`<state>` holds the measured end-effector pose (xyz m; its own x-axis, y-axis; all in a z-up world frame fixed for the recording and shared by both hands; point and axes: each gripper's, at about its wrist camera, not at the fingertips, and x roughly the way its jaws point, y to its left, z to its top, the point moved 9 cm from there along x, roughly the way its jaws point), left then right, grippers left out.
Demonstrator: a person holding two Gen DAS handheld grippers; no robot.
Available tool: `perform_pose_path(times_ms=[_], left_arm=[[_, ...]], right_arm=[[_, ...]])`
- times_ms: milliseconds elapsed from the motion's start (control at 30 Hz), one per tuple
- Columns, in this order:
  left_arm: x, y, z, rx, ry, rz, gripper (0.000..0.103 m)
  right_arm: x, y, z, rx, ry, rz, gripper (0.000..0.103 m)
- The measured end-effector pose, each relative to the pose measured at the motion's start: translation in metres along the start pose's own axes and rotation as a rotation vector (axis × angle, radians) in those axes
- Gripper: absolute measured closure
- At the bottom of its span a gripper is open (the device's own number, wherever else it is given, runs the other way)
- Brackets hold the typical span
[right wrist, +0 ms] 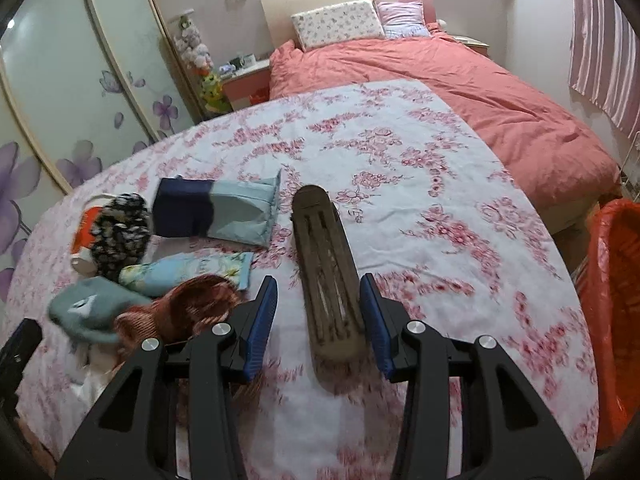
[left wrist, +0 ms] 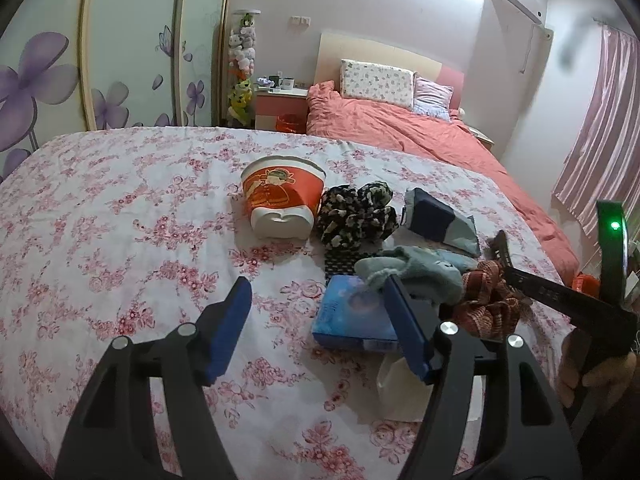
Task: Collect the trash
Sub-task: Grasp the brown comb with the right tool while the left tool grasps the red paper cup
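A round table with a pink floral cloth (left wrist: 120,220) holds a pile of things. A red and white paper tub (left wrist: 280,200) lies on its side beside a black patterned cloth (left wrist: 352,212). A blue packet (left wrist: 352,316) lies by my left gripper (left wrist: 316,292), which is open and empty above the cloth. My right gripper (right wrist: 318,294) is open, with a long brown slotted piece (right wrist: 326,276) between its fingers, touching the right pad only. A grey sock (right wrist: 92,308) and a reddish knit (right wrist: 192,308) lie to its left.
An orange trash bag (right wrist: 612,304) stands at the table's right edge. A navy and light blue pouch (right wrist: 216,212) and a floral blue pouch (right wrist: 188,272) lie on the table. A bed with a coral duvet (right wrist: 480,92) is behind, a wardrobe (left wrist: 60,60) at left.
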<state>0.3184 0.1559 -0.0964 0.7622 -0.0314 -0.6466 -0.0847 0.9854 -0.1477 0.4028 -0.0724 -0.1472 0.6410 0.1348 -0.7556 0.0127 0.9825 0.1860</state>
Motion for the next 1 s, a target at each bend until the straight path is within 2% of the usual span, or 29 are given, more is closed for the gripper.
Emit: perform_pose_path(times_ms=[267,300,333,400,633,733,900,1000], left_arm=[[0.004,-0.004,0.0,0.004,0.003,-0.009,0.036],[0.004,-0.005,0.0,0.006,0.003,-0.011,0.036],[0.004,-0.007,0.0,0.008,0.003,-0.014,0.036],[0.003,-0.01,0.0,0.014,0.0,-0.021,0.036],[0.002,-0.025,0.005,0.038,-0.01,-0.041,0.035],[0.01,-0.018,0.015,0.032,-0.014,-0.024,0.033],[0.043,0.016,0.045,-0.064,0.021,0.024,0.032],[0.061,0.029,0.058,-0.058,0.032,0.065,0.032]], right_arm=[[0.006,0.0,0.007,-0.023,-0.006,-0.041,0.059],[0.006,0.0,0.006,-0.035,-0.004,-0.05,0.06],[0.006,0.001,0.006,-0.04,-0.003,-0.058,0.069],[0.004,0.0,0.005,-0.049,-0.003,-0.056,0.072],[-0.009,-0.015,-0.007,-0.03,-0.004,-0.076,0.073],[-0.013,-0.02,-0.01,-0.019,-0.006,-0.075,0.073],[-0.014,-0.023,-0.011,-0.017,-0.01,-0.073,0.073],[-0.015,-0.024,-0.012,-0.01,-0.011,-0.064,0.073]])
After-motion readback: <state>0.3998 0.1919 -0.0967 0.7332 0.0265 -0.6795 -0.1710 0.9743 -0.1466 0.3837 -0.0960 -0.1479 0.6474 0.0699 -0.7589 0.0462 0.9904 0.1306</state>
